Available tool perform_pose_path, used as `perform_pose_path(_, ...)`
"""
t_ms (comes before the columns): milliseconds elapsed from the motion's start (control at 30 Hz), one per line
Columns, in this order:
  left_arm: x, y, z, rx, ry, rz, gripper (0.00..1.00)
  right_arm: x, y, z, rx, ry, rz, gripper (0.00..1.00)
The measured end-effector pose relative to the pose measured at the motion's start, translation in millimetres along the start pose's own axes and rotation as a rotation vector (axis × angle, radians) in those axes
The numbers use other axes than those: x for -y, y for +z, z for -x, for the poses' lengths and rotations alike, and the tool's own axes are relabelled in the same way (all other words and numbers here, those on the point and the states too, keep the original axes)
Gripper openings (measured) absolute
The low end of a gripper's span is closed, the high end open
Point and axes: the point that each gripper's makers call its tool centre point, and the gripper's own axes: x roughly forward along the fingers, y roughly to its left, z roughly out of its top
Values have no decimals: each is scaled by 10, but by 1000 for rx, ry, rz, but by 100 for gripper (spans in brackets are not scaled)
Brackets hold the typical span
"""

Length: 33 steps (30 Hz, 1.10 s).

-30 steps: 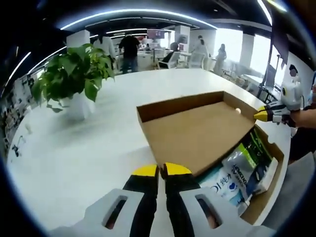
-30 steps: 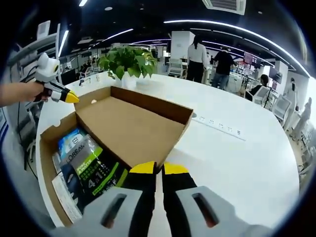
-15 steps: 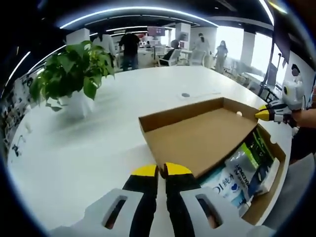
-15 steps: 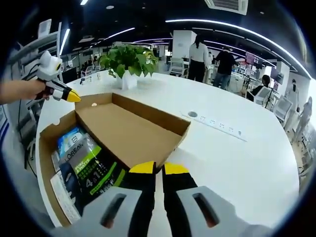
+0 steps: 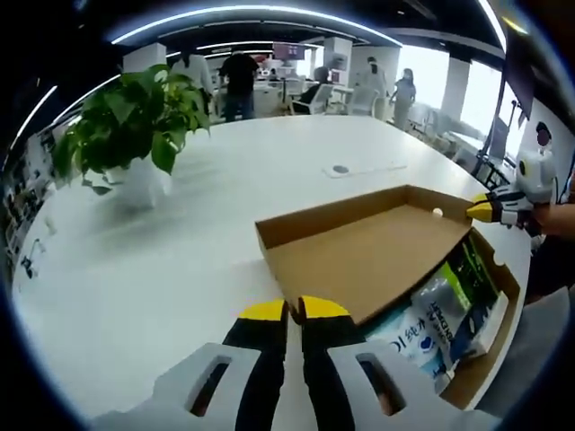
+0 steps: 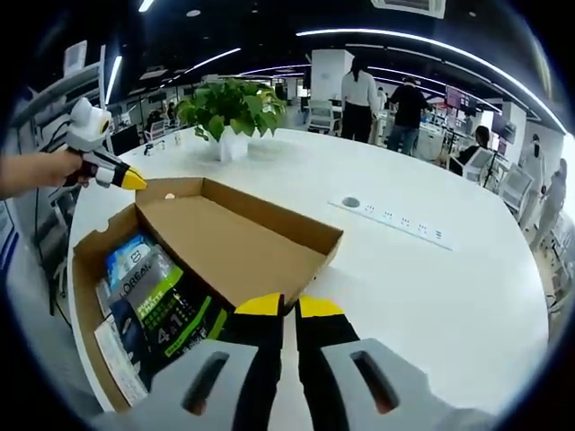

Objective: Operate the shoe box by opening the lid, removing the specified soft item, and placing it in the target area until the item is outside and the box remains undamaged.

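Note:
An open cardboard shoe box (image 5: pixel 499 325) lies on the white table, its hinged lid (image 5: pixel 368 256) held up at a low slant over it. My left gripper (image 5: pixel 292 310) is shut on the lid's near corner. My right gripper (image 5: pixel 482 211) grips the lid's other corner, held by a hand. In the right gripper view my right gripper (image 6: pixel 292 306) is shut on the lid (image 6: pixel 229 242), and my left gripper (image 6: pixel 130 180) pinches the far corner. Inside lie soft pouches: a green-black one (image 6: pixel 175 310) and a blue-white one (image 5: pixel 429 316).
A potted plant (image 5: pixel 135 126) in a white pot stands on the white table (image 5: pixel 135 269). A socket strip (image 6: pixel 395 223) is set into the tabletop beyond the box. Several people stand among desks and chairs at the back.
The lid has swung lower and lies flatter than a second ago, with both grippers still on its corners. More of the table and socket strip shows beyond it.

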Motion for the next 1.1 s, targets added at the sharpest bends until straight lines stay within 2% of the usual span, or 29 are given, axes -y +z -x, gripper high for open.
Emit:
perform_pose_path(333,29,23,40,17,-4,-15,4,-24,9,17,3,14,18,5)
perform_pose_path(700,112,173,201,65,-6,-40,7,-59,30,172,22,26,30,10)
perform_pose_path(933,289,147,249,58,-29,-64,10,-127,61,310,38,49,44,12)
perform_pose_path(1100,421,59,280,39,-44,-70,12,-193,71,383,48,72,55,15)
